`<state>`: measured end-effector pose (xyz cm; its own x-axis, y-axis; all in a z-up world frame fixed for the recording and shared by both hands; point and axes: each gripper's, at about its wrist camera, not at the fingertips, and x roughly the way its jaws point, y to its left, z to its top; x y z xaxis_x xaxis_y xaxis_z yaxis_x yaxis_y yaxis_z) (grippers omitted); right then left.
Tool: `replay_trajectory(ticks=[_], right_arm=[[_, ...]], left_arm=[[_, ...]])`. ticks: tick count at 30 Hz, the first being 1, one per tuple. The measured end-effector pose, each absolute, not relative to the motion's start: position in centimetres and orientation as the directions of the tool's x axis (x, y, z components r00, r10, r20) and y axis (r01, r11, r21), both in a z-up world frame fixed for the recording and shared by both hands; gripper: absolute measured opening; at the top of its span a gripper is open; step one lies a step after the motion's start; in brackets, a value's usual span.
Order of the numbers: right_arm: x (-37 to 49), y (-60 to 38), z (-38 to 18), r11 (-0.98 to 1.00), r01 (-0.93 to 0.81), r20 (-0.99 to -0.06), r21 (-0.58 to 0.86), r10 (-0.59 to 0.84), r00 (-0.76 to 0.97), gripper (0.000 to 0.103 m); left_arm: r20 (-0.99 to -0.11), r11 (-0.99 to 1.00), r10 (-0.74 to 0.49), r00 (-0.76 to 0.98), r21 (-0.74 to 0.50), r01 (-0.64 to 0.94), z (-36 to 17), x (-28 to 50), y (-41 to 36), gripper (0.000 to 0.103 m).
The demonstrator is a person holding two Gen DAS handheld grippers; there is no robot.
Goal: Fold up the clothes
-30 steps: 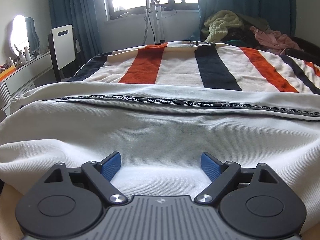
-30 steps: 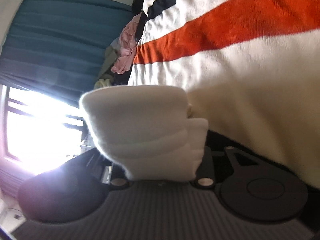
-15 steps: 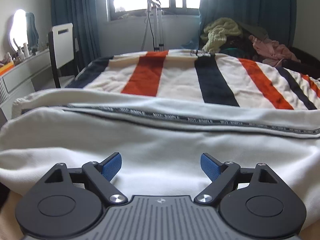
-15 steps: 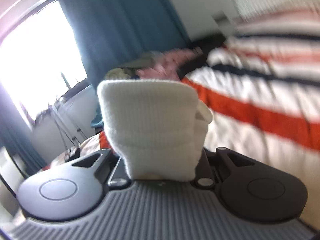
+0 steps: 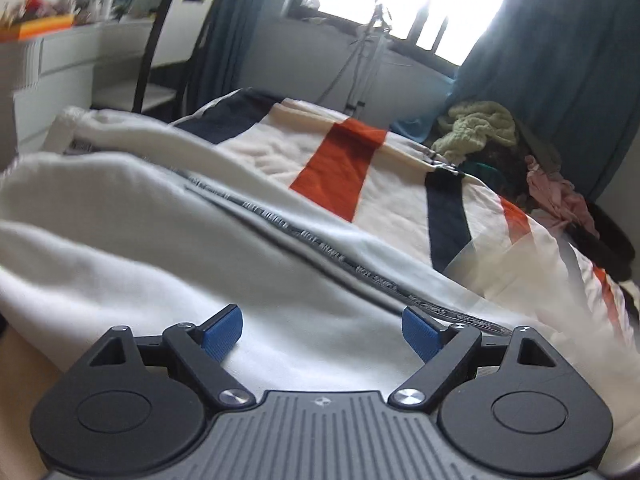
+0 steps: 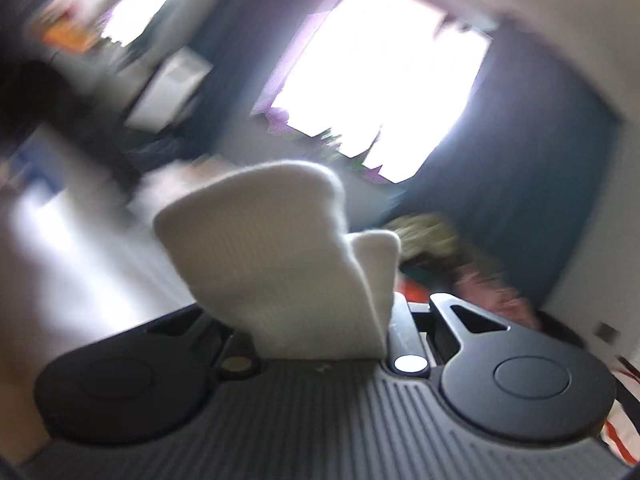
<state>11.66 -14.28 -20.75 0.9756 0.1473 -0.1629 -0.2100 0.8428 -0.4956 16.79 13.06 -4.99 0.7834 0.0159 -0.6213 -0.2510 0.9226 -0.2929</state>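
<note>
Striped bedspread point(image 5: 340, 168) under white garment point(image 5: 160, 248) running lower-right, left tool point(image 5: 322, 330) spread, right tool point(image 6: 320, 312) pinching its ribbed cuff point(image 6: 276, 248)

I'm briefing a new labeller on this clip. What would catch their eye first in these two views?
In the right wrist view, a thick wad of white ribbed cloth fills the middle, clamped in the right gripper against a glaring window. In the left wrist view, the open left gripper hovers over the white garment, the striped blanket beyond.

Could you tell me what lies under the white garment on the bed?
The striped blanket shows beyond the white garment and seems to run beneath it; what is directly underneath is covered.
</note>
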Motion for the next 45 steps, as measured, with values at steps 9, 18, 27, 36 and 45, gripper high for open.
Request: replay_trajectory(ticks=[9, 18, 27, 36, 45], right_arm=[[10.5, -7.9, -21.4, 0.844, -0.266, -0.267, -0.465, 0.153, 0.951, 0.018], [9.6, -6.4, -18.4, 0.85, -0.473, -0.475, -0.23, 0.326, 0.817, 0.029], [5.5, -11.1, -15.3, 0.752, -0.653, -0.617, 0.094, 0.559, 0.554, 0.082], [4.2, -21.5, -13.3, 0.923, -0.342, -0.55, 0.173, 0.379, 0.744, 0.082], [7.9, -26.3, -15.6, 0.936, -0.074, -0.58, 0.344, 0.274, 0.767, 0.082]], left_arm=[[-0.598, 0.915, 0.012, 0.801, -0.317, -0.251, -4.2, 17.0, 14.7, 0.088], [-0.556, 0.844, 0.094, 0.826, -0.396, -0.362, -3.8, 15.9, 20.2, 0.089], [-0.542, 0.893, 0.044, 0.839, -0.355, -0.276, -3.5, 14.1, 17.0, 0.089], [-0.555, 0.963, -0.058, 0.83, -0.25, -0.1, -3.6, 10.7, 11.4, 0.089], [-0.615, 0.993, 0.008, 0.788, -0.087, -0.078, -5.8, 11.0, 7.9, 0.089]])
